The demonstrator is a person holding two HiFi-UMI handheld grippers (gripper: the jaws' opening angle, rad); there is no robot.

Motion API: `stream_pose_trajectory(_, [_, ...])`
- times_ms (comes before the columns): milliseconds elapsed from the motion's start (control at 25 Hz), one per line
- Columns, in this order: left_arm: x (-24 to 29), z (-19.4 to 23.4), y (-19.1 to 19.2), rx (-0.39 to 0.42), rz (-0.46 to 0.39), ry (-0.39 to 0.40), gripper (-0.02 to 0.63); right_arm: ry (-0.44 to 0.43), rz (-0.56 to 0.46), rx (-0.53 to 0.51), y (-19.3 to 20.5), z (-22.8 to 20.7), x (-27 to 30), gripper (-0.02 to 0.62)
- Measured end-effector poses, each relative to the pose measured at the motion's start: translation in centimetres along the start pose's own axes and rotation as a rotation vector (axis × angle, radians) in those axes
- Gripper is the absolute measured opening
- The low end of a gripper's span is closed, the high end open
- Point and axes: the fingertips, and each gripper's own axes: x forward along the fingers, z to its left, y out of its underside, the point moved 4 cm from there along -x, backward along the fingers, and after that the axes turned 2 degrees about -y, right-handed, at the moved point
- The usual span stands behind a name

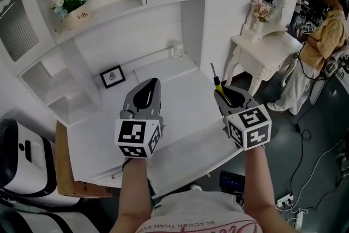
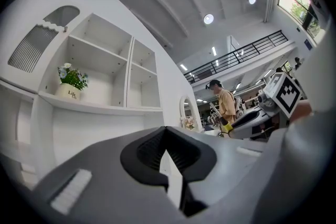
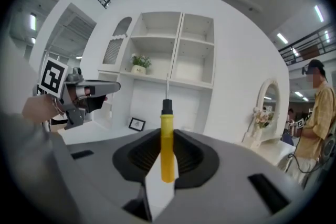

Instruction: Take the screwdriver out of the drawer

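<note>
My right gripper [image 1: 221, 93] is shut on the yellow handle of the screwdriver [image 1: 217, 83]. It holds the tool in the air above the white desk [image 1: 103, 133], with the metal shaft pointing up and away. In the right gripper view the screwdriver [image 3: 167, 152] stands upright between the jaws of the right gripper [image 3: 167, 132]. Beside it on the left, at about the same height, my left gripper [image 1: 154, 82] has its jaws together with nothing in them, as the left gripper view [image 2: 167, 131] also shows. A white pulled-out panel [image 1: 191, 147], apparently the drawer, lies below both grippers.
White shelving rises behind the desk, with a flower pot [image 1: 73, 7] on a shelf and a small picture frame [image 1: 112, 76] on the desk. At the right stand a dressing table [image 1: 262, 43] and a person in a yellow shirt [image 1: 323, 43]. A cardboard box [image 1: 64, 169] sits lower left.
</note>
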Motion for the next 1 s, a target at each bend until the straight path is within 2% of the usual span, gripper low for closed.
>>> stream_pose_trajectory(480, [-0.4,1.3,-0.8,-0.021,-0.029,-0.038,0.005,0.113,-0.223,-0.014,-3.8,-1.1,-2.8,0.084])
stream_pose_trajectory(1000, [-1.1,1.0,-1.6,-0.015,-0.052,-0.049,0.005,0.127,-0.242,-0.008,-3.5,-0.4,-3.6,0.084])
